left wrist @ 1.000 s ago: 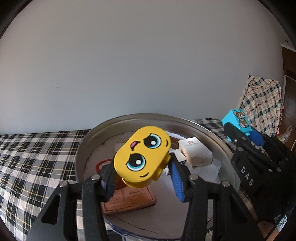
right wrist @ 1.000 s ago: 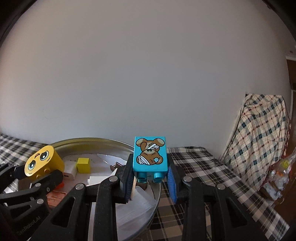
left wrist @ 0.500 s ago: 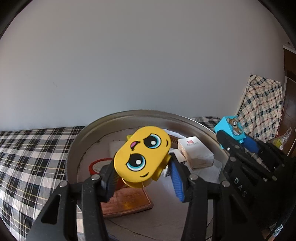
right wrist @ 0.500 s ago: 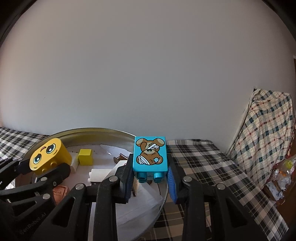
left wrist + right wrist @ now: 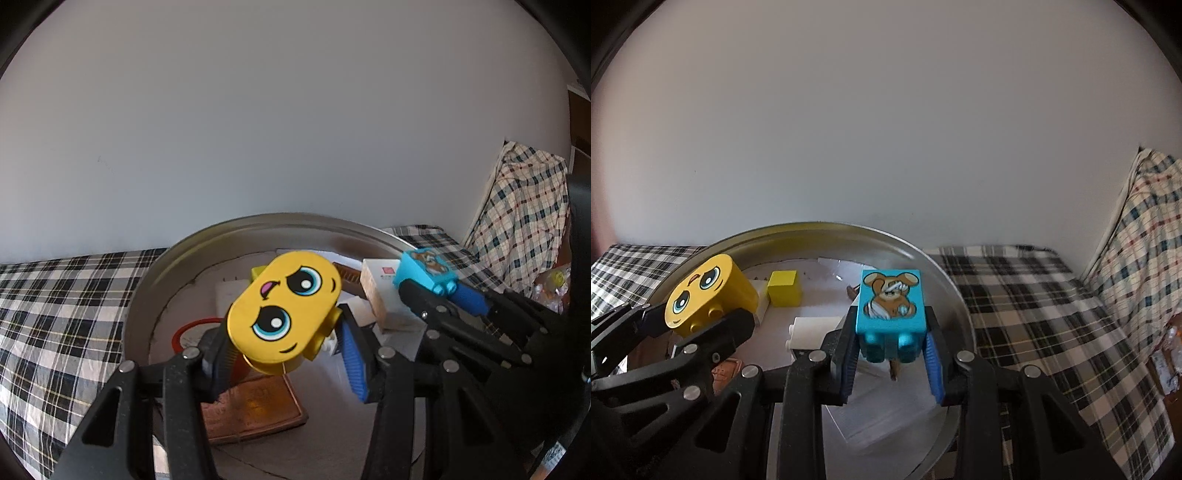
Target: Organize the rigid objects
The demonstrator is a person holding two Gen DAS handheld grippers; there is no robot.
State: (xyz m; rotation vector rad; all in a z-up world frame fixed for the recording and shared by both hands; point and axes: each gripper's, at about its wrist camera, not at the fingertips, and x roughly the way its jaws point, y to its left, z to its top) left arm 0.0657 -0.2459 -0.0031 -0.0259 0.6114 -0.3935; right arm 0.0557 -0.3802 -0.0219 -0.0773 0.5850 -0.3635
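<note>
My left gripper (image 5: 286, 338) is shut on a yellow toy brick (image 5: 282, 312) with a cartoon face, held above a round metal tray (image 5: 221, 240). My right gripper (image 5: 892, 345) is shut on a blue brick (image 5: 891, 308) printed with a bandaged bear, also over the tray (image 5: 945, 288), near its right rim. In the left wrist view the right gripper (image 5: 439, 291) and its blue brick (image 5: 424, 271) show at right. In the right wrist view the left gripper (image 5: 698, 321) and the yellow face brick (image 5: 705, 295) show at left.
Inside the tray lie a brown flat box (image 5: 255, 410), a white carton (image 5: 380, 291), a small yellow cube (image 5: 783, 288), a white block (image 5: 812, 326) and a red ring (image 5: 188, 330). Checked cloth (image 5: 55, 314) covers the surface; a checked pillow (image 5: 1141, 236) leans at right. A plain wall stands behind.
The right gripper with the blue brick has swung left over the tray, closer to the left gripper. The left gripper has barely moved.
</note>
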